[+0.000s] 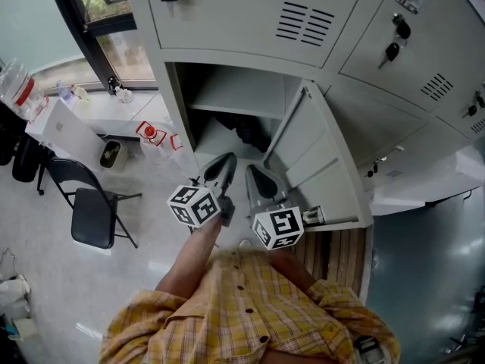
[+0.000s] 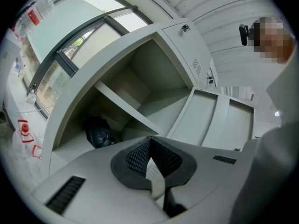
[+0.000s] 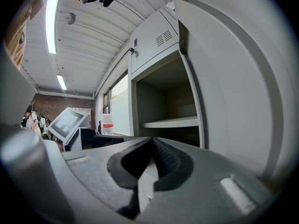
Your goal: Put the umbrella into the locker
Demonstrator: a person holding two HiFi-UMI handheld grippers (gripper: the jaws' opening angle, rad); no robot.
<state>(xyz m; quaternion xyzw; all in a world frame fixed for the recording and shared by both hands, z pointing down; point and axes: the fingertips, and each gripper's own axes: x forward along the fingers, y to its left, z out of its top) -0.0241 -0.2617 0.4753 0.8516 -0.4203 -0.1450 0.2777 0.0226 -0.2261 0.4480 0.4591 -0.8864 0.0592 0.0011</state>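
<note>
– Left claw (image 1: 226, 160) is shut tight, pads pressed together with nothing between them. It sits level in front of the person's chest, aimed into the open locker (image 1: 179, 105). It's rolled over to one side, so the whole locker leans in the left gripper view. Right claw (image 1: 254, 173) is just beside it, also level, also closed on nothing.

– ok, and the umbrella?

– The umbrella (image 2: 98, 132) is inside the locker. It's a dark bundle on the bottom, under the shelf (image 2: 126, 108) and toward the back. It sits in shadow, so I can't make out a handle or strap, just a black crumpled lump.

– anything else you can't see properly?

– Both hands are hidden behind the marker cubes (image 1: 195, 205). Only the left forearm (image 1: 193, 256) shows; the right one is tucked behind the yellow plaid shirt (image 1: 250, 309). The far end of the room in the right gripper view is too small to read, beyond a brick wall and ceiling strip lights.

– what's the room like?

– Going left to right in the head view: water bottles (image 1: 17, 89), a white tabletop (image 1: 64, 131), and a black folding chair (image 1: 91, 211) on a glossy pale floor (image 1: 45, 264). There's a window (image 1: 102, 10) behind them. Then comes the locker, with its door (image 1: 322, 165) swung open to the right. Past that are more grey locker doors with keys (image 1: 392, 51) hanging in the locks.
</note>
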